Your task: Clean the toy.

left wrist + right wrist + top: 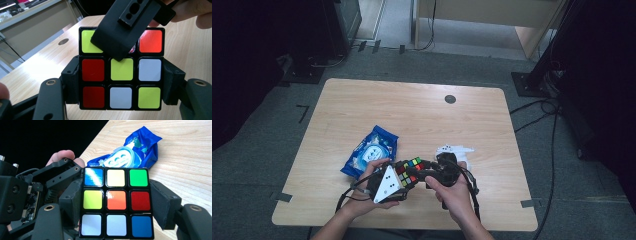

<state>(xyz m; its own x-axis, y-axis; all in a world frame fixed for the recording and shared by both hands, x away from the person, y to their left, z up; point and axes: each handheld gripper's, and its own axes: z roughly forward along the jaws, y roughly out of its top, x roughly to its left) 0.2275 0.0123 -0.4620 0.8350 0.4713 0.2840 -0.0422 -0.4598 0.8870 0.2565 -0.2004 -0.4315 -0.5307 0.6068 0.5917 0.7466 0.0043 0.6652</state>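
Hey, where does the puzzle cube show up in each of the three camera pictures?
High view: the puzzle cube sits low in the middle, between the two hands.
Left gripper view: the cube takes the centre, clamped at both sides by the left tool.
Right gripper view: the cube is at centre bottom.
Shared landmark: the blue packet on the wooden table.

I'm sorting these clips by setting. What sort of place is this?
Probably a lab or recording room, not a home: a bare wooden table on grey carpet, cables trailing over the floor, dark stands around it.
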